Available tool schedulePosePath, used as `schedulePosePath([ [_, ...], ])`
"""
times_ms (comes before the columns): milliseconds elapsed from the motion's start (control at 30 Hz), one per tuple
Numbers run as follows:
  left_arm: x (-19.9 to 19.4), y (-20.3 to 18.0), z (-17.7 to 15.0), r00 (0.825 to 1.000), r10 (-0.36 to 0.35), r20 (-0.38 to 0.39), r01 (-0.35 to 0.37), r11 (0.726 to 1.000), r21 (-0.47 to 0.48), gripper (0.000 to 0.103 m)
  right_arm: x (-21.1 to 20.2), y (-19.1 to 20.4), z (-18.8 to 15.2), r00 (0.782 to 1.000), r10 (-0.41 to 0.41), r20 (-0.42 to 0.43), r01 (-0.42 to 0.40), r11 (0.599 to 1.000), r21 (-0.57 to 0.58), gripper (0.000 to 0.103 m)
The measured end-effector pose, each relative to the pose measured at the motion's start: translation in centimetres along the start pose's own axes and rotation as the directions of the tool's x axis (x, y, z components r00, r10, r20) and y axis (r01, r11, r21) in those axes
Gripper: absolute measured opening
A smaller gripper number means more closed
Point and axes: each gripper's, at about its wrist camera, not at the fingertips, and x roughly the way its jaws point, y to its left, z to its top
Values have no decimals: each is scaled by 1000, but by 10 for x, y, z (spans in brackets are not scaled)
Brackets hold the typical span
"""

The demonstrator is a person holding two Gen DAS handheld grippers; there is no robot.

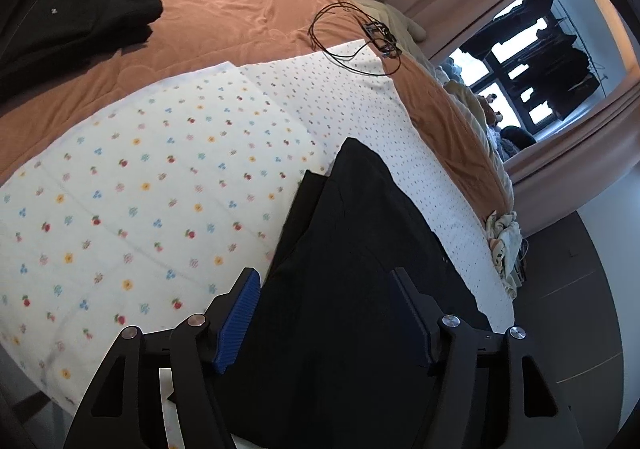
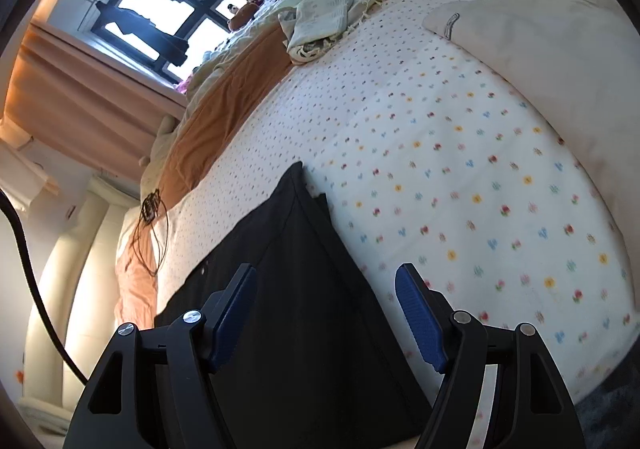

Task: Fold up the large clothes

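We hold both grippers, left gripper (image 1: 324, 313) and right gripper (image 2: 326, 313), jaws apart, over the folded black garment (image 1: 360, 233) on the floral white sheet (image 1: 140, 189).

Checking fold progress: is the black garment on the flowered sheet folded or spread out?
Folded: the black garment lies in overlapping layers with stepped edges on the flowered sheet.

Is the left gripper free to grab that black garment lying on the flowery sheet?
Probably yes: the left gripper stands open right above the black garment, with nothing between them on the flowery sheet.
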Motion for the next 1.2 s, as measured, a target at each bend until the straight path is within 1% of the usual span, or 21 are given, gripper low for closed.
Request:
schedulePosePath([
  [133,-14,13,-16,1000,11,-17,-11,1000,-6,67,-18,4,-16,1000,-4,-6,4,1000,-26,73],
  [367,-37,34,-39,999,-19,-26,18,999,-41,67,-43,25,-50,999,0,-40,-4,993,-116,72],
  [500,-46,45,-54,998,-46,-38,43,997,-68,67,-50,49,-70,997,17,-69,-29,984,-175,70],
  [633,-49,56,-68,995,-75,-62,69,993,-94,55,-51,84,-99,993,45,-111,-72,963,-260,70],
  [667,-50,60,-71,994,-84,-67,76,991,-108,53,-51,91,-107,992,45,-119,-77,957,-281,70],
  [733,-52,67,-76,992,-99,-74,89,988,-129,47,-47,111,-125,989,37,-146,-84,939,-333,70],
  [767,-53,71,-77,991,-107,-76,96,986,-134,46,-44,116,-130,987,35,-160,-89,934,-347,70],
  [900,-54,80,-79,989,-125,-81,111,982,-155,44,-27,144,-159,976,14,-215,-104,907,-409,69],
  [967,-52,83,-79,987,-138,-86,122,979,-162,42,-17,157,-169,971,-7,-240,-102,893,-439,66],
  [1067,-47,89,-79,984,-153,-89,135,974,-183,40,2,179,-187,955,-58,-292,-97,867,-490,65],
  [1133,-42,92,-79,982,-163,-91,143,970,-197,40,13,191,-196,947,-96,-306,-82,850,-520,65],
  [1200,-37,93,-78,981,-171,-95,148,967,-207,40,29,201,-205,933,-140,-331,-70,833,-549,65],
])
